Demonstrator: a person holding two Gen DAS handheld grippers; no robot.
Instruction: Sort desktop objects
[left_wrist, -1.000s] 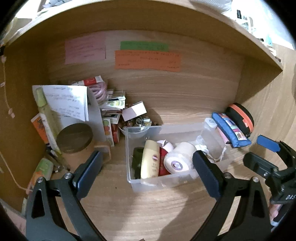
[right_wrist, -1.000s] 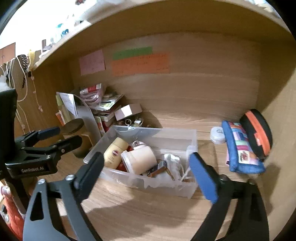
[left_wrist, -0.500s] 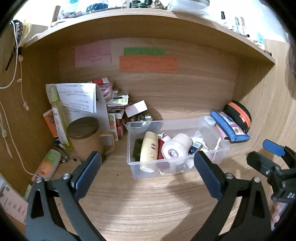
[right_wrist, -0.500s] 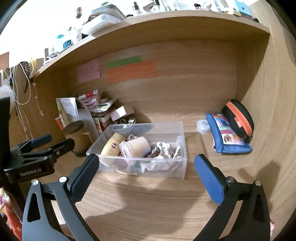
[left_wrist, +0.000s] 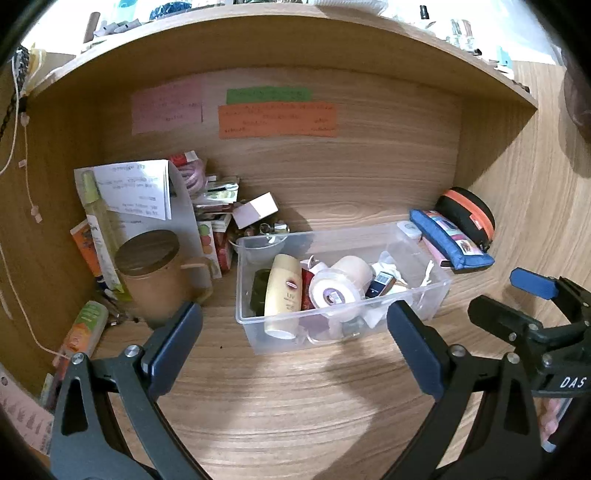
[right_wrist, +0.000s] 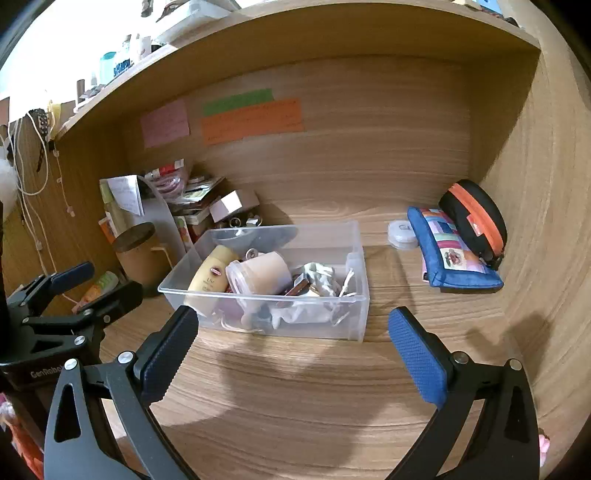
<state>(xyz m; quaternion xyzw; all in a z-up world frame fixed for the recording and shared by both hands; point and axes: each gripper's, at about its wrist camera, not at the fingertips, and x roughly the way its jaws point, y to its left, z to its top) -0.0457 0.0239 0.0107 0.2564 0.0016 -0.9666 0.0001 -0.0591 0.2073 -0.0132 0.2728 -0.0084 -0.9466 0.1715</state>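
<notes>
The left claw (left_wrist: 293, 341) is spread wide and holds nothing, its two dark-padded fingers (left_wrist: 173, 349) angled down over the tabletop's front half. The right claw (right_wrist: 291, 354) is spread just as wide and also bare, with blue-padded fingers (right_wrist: 419, 356) at a like tilt. The two sit side by side, apart and at about the same height; each shows at the edge of the other's view, the right claw (left_wrist: 524, 299) there with its fingers parted too.
</notes>
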